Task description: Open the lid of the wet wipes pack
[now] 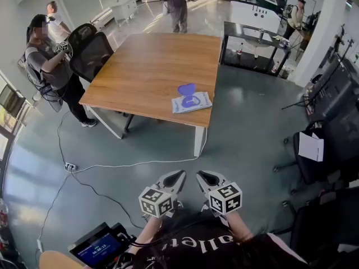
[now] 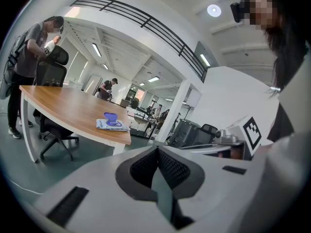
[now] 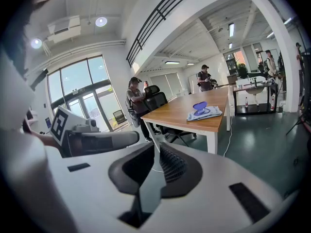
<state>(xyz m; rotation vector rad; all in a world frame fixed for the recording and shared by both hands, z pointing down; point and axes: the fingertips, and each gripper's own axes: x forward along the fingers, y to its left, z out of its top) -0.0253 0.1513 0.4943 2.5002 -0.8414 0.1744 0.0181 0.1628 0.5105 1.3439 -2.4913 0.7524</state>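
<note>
Wooden table (image 1: 146, 66): pale brown top on white legs, set on a grey-green floor, well ahead of the person who holds the grippers.
Wet wipes pack (image 1: 191, 102): lies flat near the table's near right corner, close to the edge, in a white and blue wrapper.
Lid (image 1: 186, 89): purple, raised off the pack's top on its far side, so the pack is open.
Left gripper (image 2: 158, 152): held low in front of the person's body and well apart from the table. Its jaws meet tip to tip with nothing between them.
Right gripper (image 3: 158, 147): just beside the left one at the same height. Its jaws are also pressed together and empty.
Black office chairs (image 1: 90, 52): at the table's far left corner, with a bystander (image 1: 50, 60) leaning over them.
Black side table (image 1: 241, 29): beyond the far right corner, with bottles (image 1: 240, 49) on it.
White cable (image 1: 129, 164): trails across the floor from the table leg to a power strip (image 1: 70, 166) at left.
</note>
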